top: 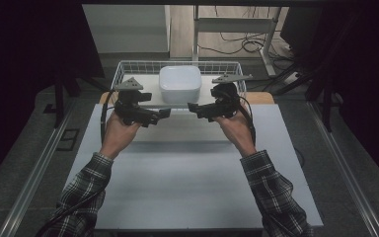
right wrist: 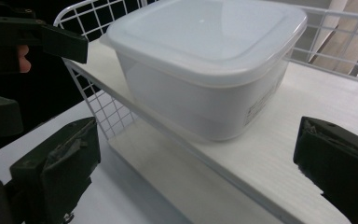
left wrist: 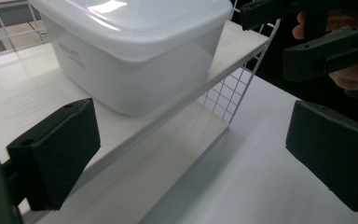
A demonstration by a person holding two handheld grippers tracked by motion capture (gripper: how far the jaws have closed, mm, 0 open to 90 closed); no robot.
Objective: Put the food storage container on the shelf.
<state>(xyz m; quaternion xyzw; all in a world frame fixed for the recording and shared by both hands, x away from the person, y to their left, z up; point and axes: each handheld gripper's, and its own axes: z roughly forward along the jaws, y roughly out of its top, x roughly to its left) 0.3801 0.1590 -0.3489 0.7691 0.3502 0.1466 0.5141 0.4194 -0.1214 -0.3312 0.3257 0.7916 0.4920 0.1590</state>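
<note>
At twelve o'clock on the table, a lidded white box (top: 179,84) sits on a board in the wire basket (top: 123,69) — left gripper (top: 164,113) and right gripper (top: 193,106) flank it, jaws wide and empty — approach under way; next, judged, closing on its sides.

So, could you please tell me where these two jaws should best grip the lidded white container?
Probably its two opposite side walls, below the lid rim: left gripper from its left, right gripper from its right. The white container looks too wide for one open pair of jaws.

Plaid flannel sleeves (top: 86,190) (dark checks), 2 black claws, each with a grey 3-cornered plate (top: 129,84) and trailing cable.
</note>
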